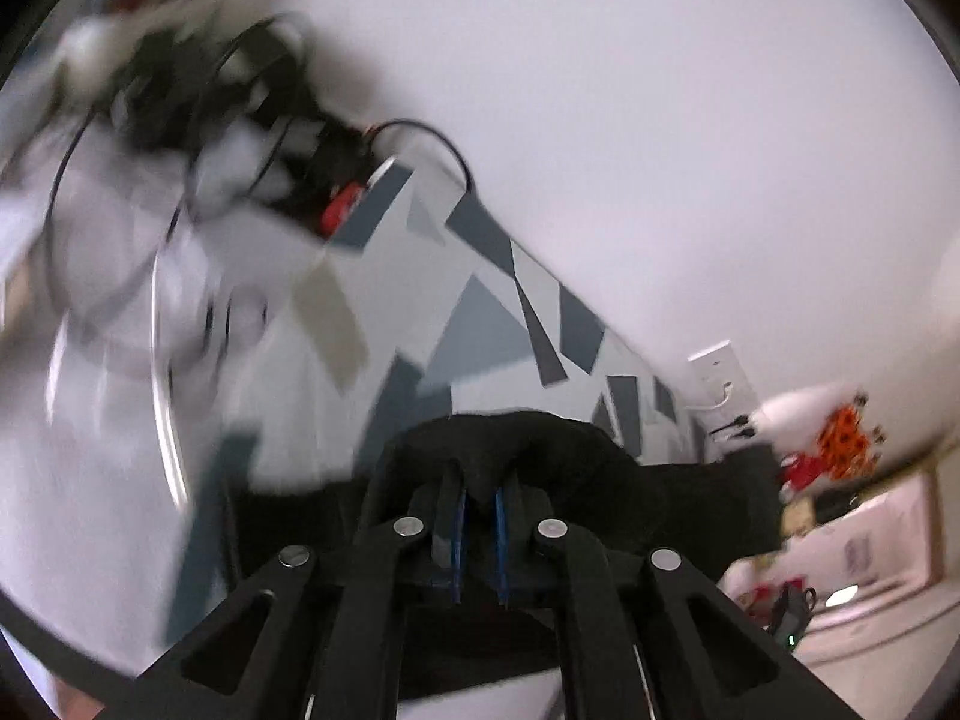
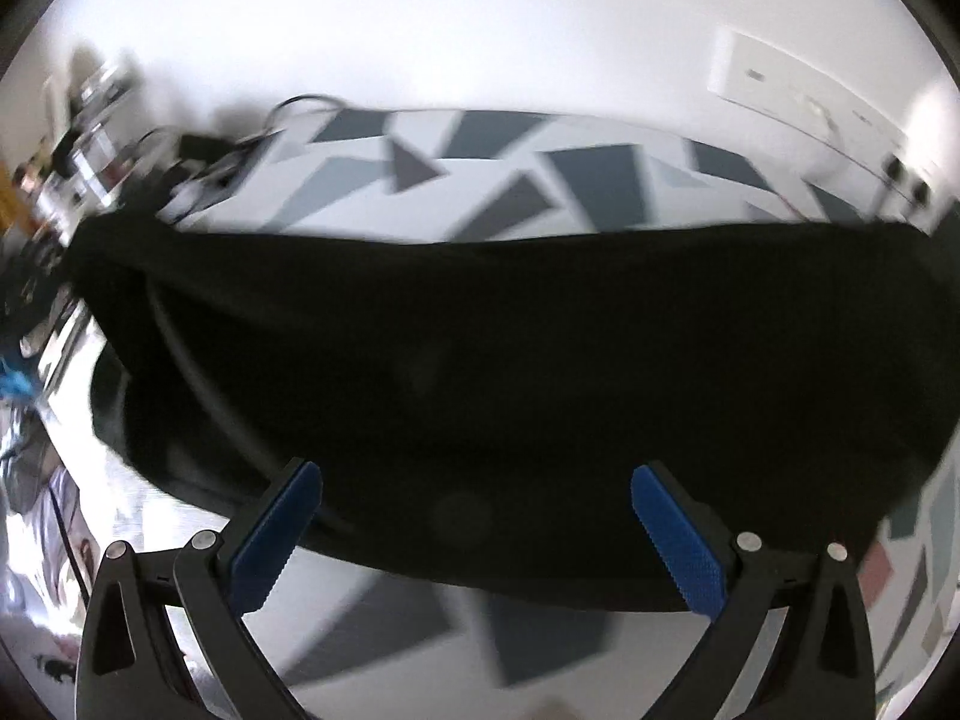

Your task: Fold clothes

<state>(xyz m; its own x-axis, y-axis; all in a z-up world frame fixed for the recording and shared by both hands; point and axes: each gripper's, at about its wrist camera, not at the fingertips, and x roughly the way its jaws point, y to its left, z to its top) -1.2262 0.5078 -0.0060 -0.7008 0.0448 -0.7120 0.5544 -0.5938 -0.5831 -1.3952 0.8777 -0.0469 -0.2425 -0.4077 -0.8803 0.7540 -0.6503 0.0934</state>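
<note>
The left gripper (image 1: 478,495), black with blue pads, is pinched tight on a bunched fold of the black soft cloth garment (image 1: 498,450); the cloth humps up over and around its fingertips and trails off to its right. The right gripper (image 2: 474,516) stands spread wide, its blue ribbed pads well apart with nothing between them, and the same black garment (image 2: 510,348) stretches broadly just ahead of it, from far to its left across to its right. Under and beyond the garment lies a white bed cover with grey and blue angular patches (image 2: 480,180); past that, a plain white wall (image 2: 420,30). A tangle of black cables (image 1: 252,96) sits blurred ahead and to the left of the left gripper.

The garment looks light, limp and matte: it should drape and sag rather than hold any shape, and is unlikely to slip from ribbed pads. The near hem, just ahead of the right gripper's fingers, looks the sound place to grasp. Whether it lies single or already doubled, the blur hides.
</note>
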